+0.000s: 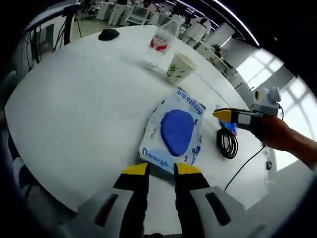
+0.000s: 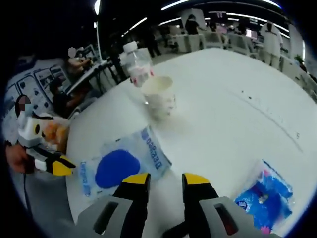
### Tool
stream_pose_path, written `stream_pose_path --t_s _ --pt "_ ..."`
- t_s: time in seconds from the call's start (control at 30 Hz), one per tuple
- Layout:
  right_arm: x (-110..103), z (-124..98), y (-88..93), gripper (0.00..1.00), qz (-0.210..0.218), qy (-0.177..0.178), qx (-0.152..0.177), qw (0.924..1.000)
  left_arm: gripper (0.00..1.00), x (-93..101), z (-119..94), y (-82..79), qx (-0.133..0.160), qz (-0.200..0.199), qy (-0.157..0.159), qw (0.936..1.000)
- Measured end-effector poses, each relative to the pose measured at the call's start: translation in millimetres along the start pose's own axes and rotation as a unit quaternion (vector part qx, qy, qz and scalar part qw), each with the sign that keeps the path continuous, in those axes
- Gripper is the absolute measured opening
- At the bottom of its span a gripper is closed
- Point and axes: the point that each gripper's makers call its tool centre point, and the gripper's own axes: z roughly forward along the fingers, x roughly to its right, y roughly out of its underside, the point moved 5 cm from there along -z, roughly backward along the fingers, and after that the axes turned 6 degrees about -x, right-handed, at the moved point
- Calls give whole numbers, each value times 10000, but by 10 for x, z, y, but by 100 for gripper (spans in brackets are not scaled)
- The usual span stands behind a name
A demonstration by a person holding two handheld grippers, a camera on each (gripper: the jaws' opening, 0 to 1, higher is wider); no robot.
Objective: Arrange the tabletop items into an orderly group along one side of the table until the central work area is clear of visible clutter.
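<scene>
A blue-and-white wet-wipes pack (image 1: 173, 130) with a blue lid lies flat on the round white table (image 1: 84, 109). My left gripper (image 1: 162, 171) stands open at the pack's near edge, nothing between its tips. Beyond the pack stand a paper cup (image 1: 180, 67) and a clear plastic bottle (image 1: 161, 42) with a red label. My right gripper (image 1: 223, 115), held by a hand, hovers right of the pack over a small blue packet (image 1: 229, 128). In the right gripper view, my right gripper (image 2: 166, 179) is open beside the wipes pack (image 2: 119, 166), with the cup (image 2: 159, 94), bottle (image 2: 136, 62) and left gripper (image 2: 60, 166) in sight.
A coiled black cable (image 1: 227, 145) lies right of the pack, its lead trailing off the table edge. A black object (image 1: 108, 34) sits at the far rim. A blue packet (image 2: 267, 196) lies at the lower right. Bare table (image 2: 237, 104) stretches beyond. People and desks fill the background.
</scene>
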Motion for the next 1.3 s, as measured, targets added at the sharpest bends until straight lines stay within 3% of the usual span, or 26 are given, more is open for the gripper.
stream_pose_path --t_s 0.2,0.43,0.6,0.8,0.87,1.03,1.3 --pt "34 132 -134 29 -231 -76 -236 9994 21 62 38 132 -140 -313 53 9994" --pt "26 324 -177 31 -661 -46 -693 9954 22 151 119 153 -139 -888 145 9958" --pt "46 429 -187 28 -667 -29 -765 9948 22 119 187 110 -169 -1006 93 9947" --pt "-76 473 -152 24 -881 73 -901 9920 18 118 222 146 -202 -1108 53 9936" --pt "11 525 -136 22 -859 108 -939 9918 16 138 234 152 -224 -1105 54 9936" --pt "-53 455 -166 10 -891 145 -901 9918 8 127 273 176 -245 -1122 1 9934" --pt "-54 472 -139 0 -790 52 -941 9924 3 98 305 165 -277 -1190 49 9925"
